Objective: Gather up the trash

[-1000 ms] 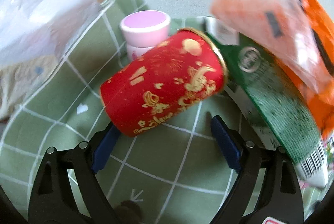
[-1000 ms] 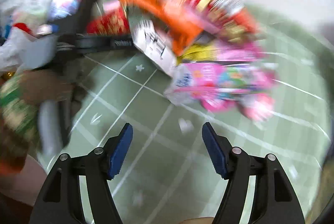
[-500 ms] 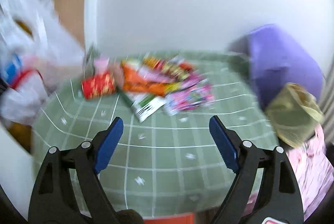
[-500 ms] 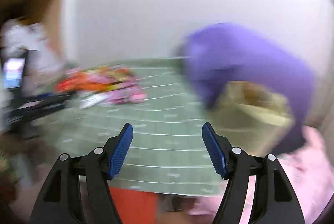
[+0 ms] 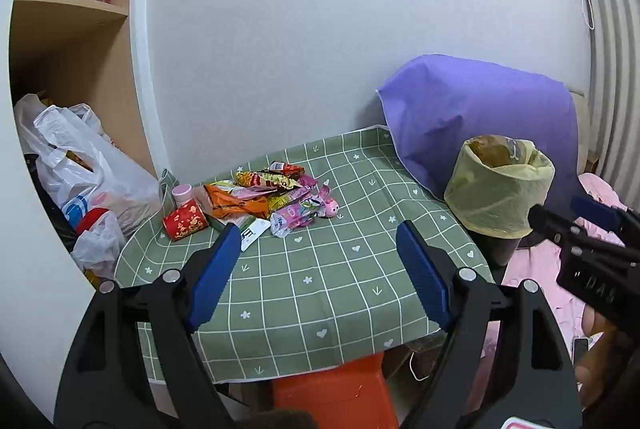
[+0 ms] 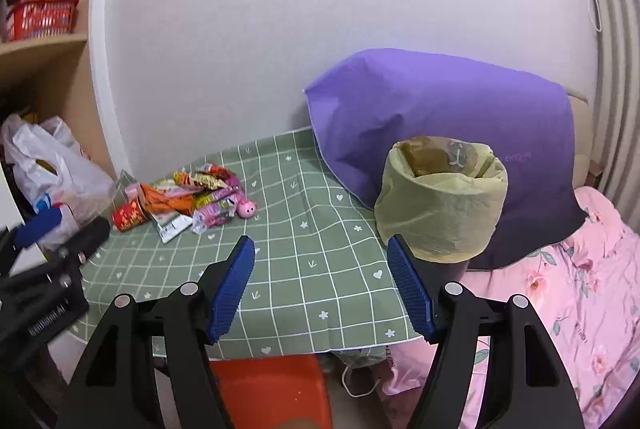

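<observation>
1. My left gripper (image 5: pixel 318 271) hangs above the near part of the green checked tablecloth (image 5: pixel 320 281), its blue-padded jaws spread wide with nothing between them.
2. My right gripper (image 6: pixel 320 285) is just as wide and just as empty, held above the cloth's near right edge; its right finger overlaps the base of the bin in my view.
3. The trash sits in one heap at the far left of the cloth: a red paper cup with gold print (image 5: pixel 185 221) lying on its side, a small pink tub (image 5: pixel 183 193) just behind it, and crumpled snack wrappers in orange, yellow and pink (image 5: pixel 266 199) beside them.
4. A small pink pig toy (image 6: pixel 247 208) lies at the right end of that heap.
5. A round bin lined with a yellow plastic bag (image 6: pixel 442 199) stands at the table's right edge, well apart from the heap.
6. Behind the bin leans a large purple cushion (image 6: pixel 440 109); pink floral bedding (image 6: pixel 568 293) lies to its right.
7. White plastic bags (image 5: pixel 80 165) are bunched by the wooden shelf on the left.
</observation>
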Motion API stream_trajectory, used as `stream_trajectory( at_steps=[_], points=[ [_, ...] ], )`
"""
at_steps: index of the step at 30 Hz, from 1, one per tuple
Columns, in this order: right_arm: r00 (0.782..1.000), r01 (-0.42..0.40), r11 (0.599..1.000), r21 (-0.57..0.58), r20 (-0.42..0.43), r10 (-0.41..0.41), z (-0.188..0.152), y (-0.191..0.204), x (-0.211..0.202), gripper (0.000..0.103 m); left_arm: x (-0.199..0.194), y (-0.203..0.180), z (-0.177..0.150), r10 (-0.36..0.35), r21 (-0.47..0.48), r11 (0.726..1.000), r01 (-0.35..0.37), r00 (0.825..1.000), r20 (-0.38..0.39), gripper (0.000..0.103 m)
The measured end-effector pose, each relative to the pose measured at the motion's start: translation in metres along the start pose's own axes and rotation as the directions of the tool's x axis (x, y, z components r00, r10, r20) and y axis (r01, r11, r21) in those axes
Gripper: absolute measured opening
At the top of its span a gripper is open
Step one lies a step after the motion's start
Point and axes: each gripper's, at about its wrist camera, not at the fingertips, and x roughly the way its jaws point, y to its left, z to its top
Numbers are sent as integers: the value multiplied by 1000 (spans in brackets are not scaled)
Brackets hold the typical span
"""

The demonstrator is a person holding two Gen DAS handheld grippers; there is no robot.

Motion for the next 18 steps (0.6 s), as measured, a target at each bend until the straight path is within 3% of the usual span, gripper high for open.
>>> stream_trajectory(
  at_steps=[5, 18],
  points=[
    [1000, -6, 1000, -6, -13, 6, -3, 0, -2, 65, 4, -1, -8, -10, -18, 1000, 9, 999, -53, 76],
    [999, -13, 1000, -14, -30, 13, -2, -3, 4, 65, 9, 1, -13, -36, -36, 999, 33, 994, -103, 76]
  ],
)
